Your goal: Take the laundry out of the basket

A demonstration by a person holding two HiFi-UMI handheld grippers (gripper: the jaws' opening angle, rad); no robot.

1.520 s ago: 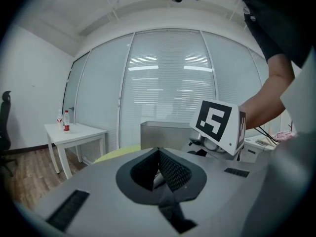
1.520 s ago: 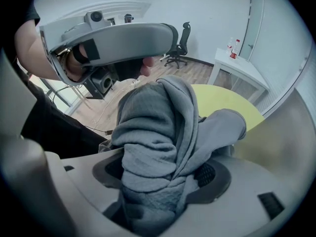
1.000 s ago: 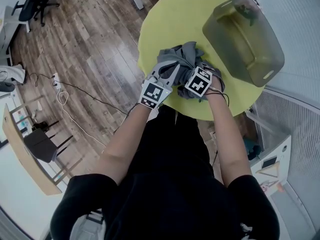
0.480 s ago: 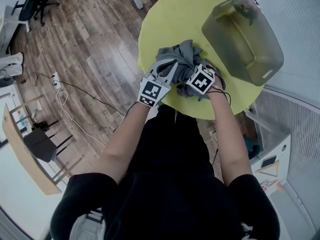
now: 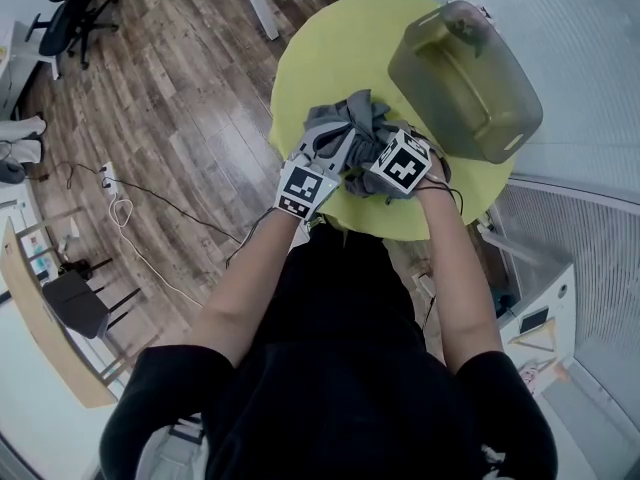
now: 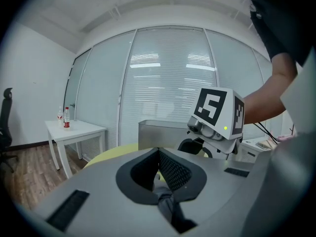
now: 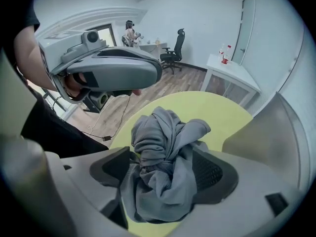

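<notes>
The right gripper points steeply down. Its jaws have just been opening and stand wide, clamped on a bunched grey garment that fills the gap and lies against both pads. Part of the cloth sags below the jaws, and the rest bulges out past the tips.

The left gripper is just beside it and held nearly level. Its jaws are together at the tips, pinching a thin fold of the same grey garment that shows down between the pads.

In the head view the two grippers meet over the near part of a round yellow-green counter. The garment is gathered between them, outside the basket. The basket is an olive, translucent tub standing on the far right of the counter, near the garment but apart from it.

Wooden floor surrounds the counter. In the left gripper view, a white side table with bottles on it stands against the blinds.
</notes>
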